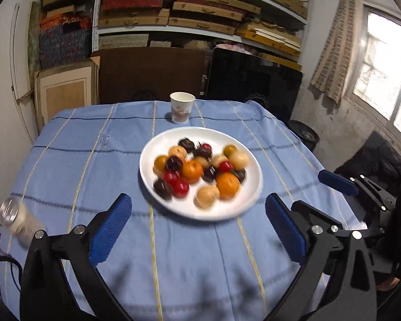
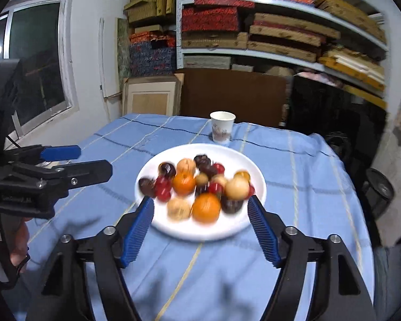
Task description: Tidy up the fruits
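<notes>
A white plate (image 1: pixel 153 152) (image 2: pixel 179 234) sits mid-table on a blue checked cloth (image 1: pixel 80 165). It holds several small fruits, blurred: oranges (image 1: pixel 227 186) (image 2: pixel 206 207), red ones (image 1: pixel 180 188) (image 2: pixel 163 191), dark ones (image 1: pixel 162 188) (image 2: pixel 147 186) and pale tan ones (image 1: pixel 206 200) (image 2: pixel 179 209). My left gripper (image 1: pixel 198 199) is open just short of the plate's near rim, nothing between its fingers. My right gripper (image 2: pixel 200 200) is open too, its blue fingers (image 2: pixel 137 230) flanking the plate's near edge without touching fruit. Each gripper shows at the side of the other's view.
A paper cup (image 1: pixel 181 107) (image 2: pixel 222 127) stands behind the plate near the far table edge. A glass jar (image 1: pixel 16 219) lies at the left edge. A black bin (image 1: pixel 306 133) sits on the floor right of the table. Shelves of boxes (image 2: pixel 254 26) fill the back wall.
</notes>
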A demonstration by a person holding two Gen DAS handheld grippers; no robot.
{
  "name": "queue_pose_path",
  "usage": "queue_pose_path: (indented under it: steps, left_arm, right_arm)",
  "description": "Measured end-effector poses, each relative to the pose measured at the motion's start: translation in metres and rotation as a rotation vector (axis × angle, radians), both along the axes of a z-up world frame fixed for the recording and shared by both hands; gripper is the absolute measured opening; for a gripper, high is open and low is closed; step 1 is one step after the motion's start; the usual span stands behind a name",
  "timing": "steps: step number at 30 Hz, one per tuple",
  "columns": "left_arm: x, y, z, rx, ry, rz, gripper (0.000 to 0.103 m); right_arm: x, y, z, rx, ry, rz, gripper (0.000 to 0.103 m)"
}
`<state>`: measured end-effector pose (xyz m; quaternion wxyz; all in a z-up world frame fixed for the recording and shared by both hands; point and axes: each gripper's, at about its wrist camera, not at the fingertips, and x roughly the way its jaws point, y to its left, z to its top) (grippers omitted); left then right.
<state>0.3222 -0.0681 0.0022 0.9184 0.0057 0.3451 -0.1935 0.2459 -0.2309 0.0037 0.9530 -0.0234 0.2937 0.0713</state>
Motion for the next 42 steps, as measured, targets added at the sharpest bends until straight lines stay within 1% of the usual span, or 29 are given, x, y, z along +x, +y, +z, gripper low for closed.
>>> queue_pose_path:
  steps: [2, 4, 5, 6, 8, 10, 14, 16, 19, 21, 23, 24, 25, 26, 29, 30, 32, 34, 37, 42]
  left_arm:
    - [-0.042, 0.008, 0.004, -0.008, -0.025, -0.001, 0.098]
    - [-0.081, 0.02, 0.007, -0.038, -0.052, 0.024, 0.098]
    - [-0.097, 0.027, 0.008, -0.059, -0.056, 0.031, 0.098]
    - [-0.11, 0.033, 0.008, -0.071, -0.062, 0.049, 0.098]
    - [-0.14, 0.047, 0.006, -0.079, -0.083, 0.108, 0.098]
    - [-0.165, 0.053, 0.001, -0.056, -0.107, 0.152, 0.098]
    - [-0.198, 0.054, -0.005, -0.004, -0.131, 0.153, 0.098]
    - [-0.208, 0.055, -0.007, 0.004, -0.124, 0.156, 0.098]
    - [-0.217, 0.059, -0.008, -0.013, -0.093, 0.149, 0.098]
    - [-0.222, 0.061, -0.006, -0.005, -0.097, 0.16, 0.098]
    - [-0.23, 0.058, -0.005, 0.055, -0.134, 0.196, 0.098]
    - [-0.236, 0.056, -0.005, 0.102, -0.16, 0.226, 0.098]
    - [-0.24, 0.055, -0.004, 0.123, -0.174, 0.236, 0.098]
    - [-0.244, 0.054, -0.004, 0.128, -0.179, 0.231, 0.098]
    - [-0.247, 0.059, -0.003, 0.069, -0.157, 0.193, 0.098]
    - [-0.248, 0.06, -0.003, 0.07, -0.157, 0.198, 0.098]
    - [-0.253, 0.059, -0.002, 0.121, -0.182, 0.24, 0.098]
    - [-0.255, 0.056, -0.001, 0.148, -0.186, 0.248, 0.098]
    - [-0.254, 0.058, -0.001, 0.134, -0.171, 0.242, 0.098]
    - [-0.257, 0.058, -0.002, 0.148, -0.178, 0.252, 0.098]
  right_arm:
    - [-0.039, 0.006, 0.001, 0.0, -0.014, -0.041, 0.088]
    - [-0.081, 0.01, 0.0, 0.026, -0.042, -0.085, 0.093]
    - [-0.094, 0.011, -0.002, 0.029, -0.052, -0.104, 0.097]
    - [-0.112, 0.013, -0.005, 0.033, -0.067, -0.124, 0.098]
    - [-0.137, 0.016, -0.01, 0.033, -0.082, -0.146, 0.099]
    - [-0.156, 0.02, -0.016, 0.023, -0.094, -0.147, 0.099]
    - [-0.184, 0.032, -0.018, -0.009, -0.118, -0.149, 0.099]
    - [-0.194, 0.034, -0.016, -0.02, -0.126, -0.155, 0.099]
    - [-0.206, 0.036, -0.014, -0.018, -0.131, -0.163, 0.099]
    - [-0.21, 0.036, -0.012, -0.026, -0.128, -0.177, 0.099]
    - [-0.213, 0.032, -0.012, -0.013, -0.117, -0.193, 0.099]
    - [-0.213, 0.031, -0.011, -0.007, -0.111, -0.199, 0.099]
    - [-0.214, 0.029, -0.012, 0.005, -0.102, -0.207, 0.099]
    - [-0.215, 0.027, -0.013, 0.024, -0.088, -0.209, 0.099]
    - [-0.216, 0.025, -0.014, 0.054, -0.064, -0.21, 0.099]
    - [-0.217, 0.026, -0.014, 0.055, -0.065, -0.212, 0.099]
    - [-0.22, 0.028, -0.013, 0.048, -0.072, -0.213, 0.099]
    - [-0.223, 0.029, -0.013, 0.045, -0.078, -0.215, 0.099]
    - [-0.226, 0.031, -0.014, 0.048, -0.073, -0.213, 0.099]
    - [-0.228, 0.033, -0.013, 0.034, -0.076, -0.207, 0.099]
